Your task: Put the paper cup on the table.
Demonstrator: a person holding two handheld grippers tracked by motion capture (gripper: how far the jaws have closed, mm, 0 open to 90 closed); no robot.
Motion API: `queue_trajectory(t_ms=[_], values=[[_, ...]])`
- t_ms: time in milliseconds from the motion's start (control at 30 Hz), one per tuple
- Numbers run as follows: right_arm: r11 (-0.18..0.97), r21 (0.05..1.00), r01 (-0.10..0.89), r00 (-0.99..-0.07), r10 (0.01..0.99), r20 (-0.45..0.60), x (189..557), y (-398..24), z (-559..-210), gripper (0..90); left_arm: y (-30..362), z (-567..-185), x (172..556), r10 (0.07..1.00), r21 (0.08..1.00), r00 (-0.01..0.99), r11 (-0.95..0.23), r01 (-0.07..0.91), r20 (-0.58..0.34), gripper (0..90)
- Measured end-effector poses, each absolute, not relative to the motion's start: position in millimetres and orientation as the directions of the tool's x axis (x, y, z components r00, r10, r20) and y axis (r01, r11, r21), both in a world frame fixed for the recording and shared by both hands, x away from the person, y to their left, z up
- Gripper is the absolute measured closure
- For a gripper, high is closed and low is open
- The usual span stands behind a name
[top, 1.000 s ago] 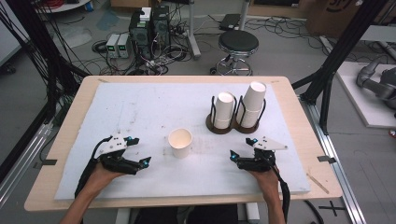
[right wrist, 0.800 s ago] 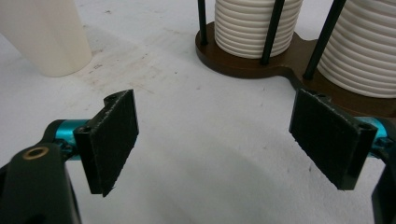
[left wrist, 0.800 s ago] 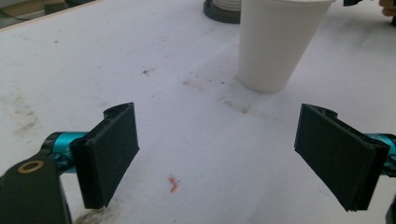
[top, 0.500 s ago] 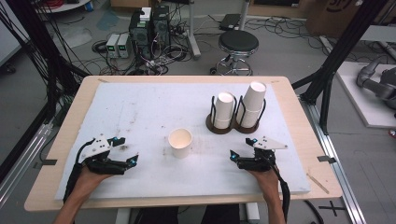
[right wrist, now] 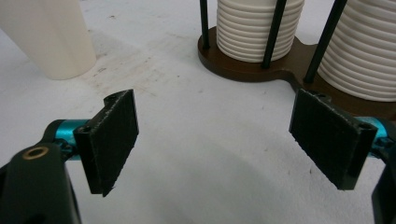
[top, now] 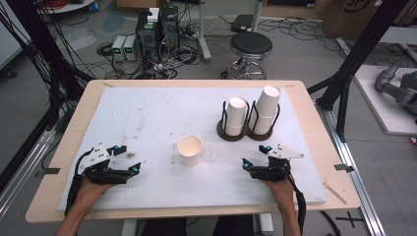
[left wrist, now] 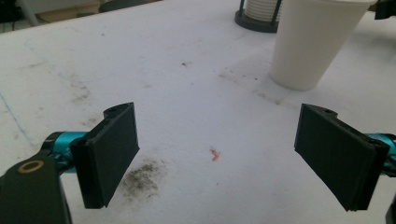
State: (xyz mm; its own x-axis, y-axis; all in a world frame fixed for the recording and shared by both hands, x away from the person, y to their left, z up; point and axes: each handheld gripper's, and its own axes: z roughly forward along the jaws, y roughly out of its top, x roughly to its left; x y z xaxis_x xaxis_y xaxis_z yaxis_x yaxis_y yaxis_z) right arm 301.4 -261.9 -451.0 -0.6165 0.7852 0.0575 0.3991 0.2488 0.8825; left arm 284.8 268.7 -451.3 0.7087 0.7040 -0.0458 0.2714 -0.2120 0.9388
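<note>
The left hand-held gripper [top: 132, 160] has drawn back, jaws apart and empty; the upright white paper cup [top: 190, 150] stands to its right, nearer the right hand-held gripper [top: 252, 157].

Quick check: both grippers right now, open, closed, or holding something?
Left gripper: open, holding nothing.
Right gripper: open, holding nothing.

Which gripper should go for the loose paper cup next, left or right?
Probably either; slight edge to the left. The left gripper stands open and points at the paper cup across bare mat. The right gripper, also open, faces the cup holder more.
</note>
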Motion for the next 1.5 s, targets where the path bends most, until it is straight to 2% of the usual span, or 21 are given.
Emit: queue_trajectory(t_ms=[500,1500], values=[[0.232,0.900,0.370,-0.626,0.777,0.057,298.1,-264.6,-451.0,16.2,276.5,-452.9,281.1,0.717,0.960,0.692,-0.131,0.248,-0.081,13.4],[0.232,0.910,0.343,-0.641,0.766,0.046,297.3,-266.0,-451.4,16.2,278.8,-453.3,280.2,0.695,0.965,0.713,-0.116,0.236,-0.090,13.4]])
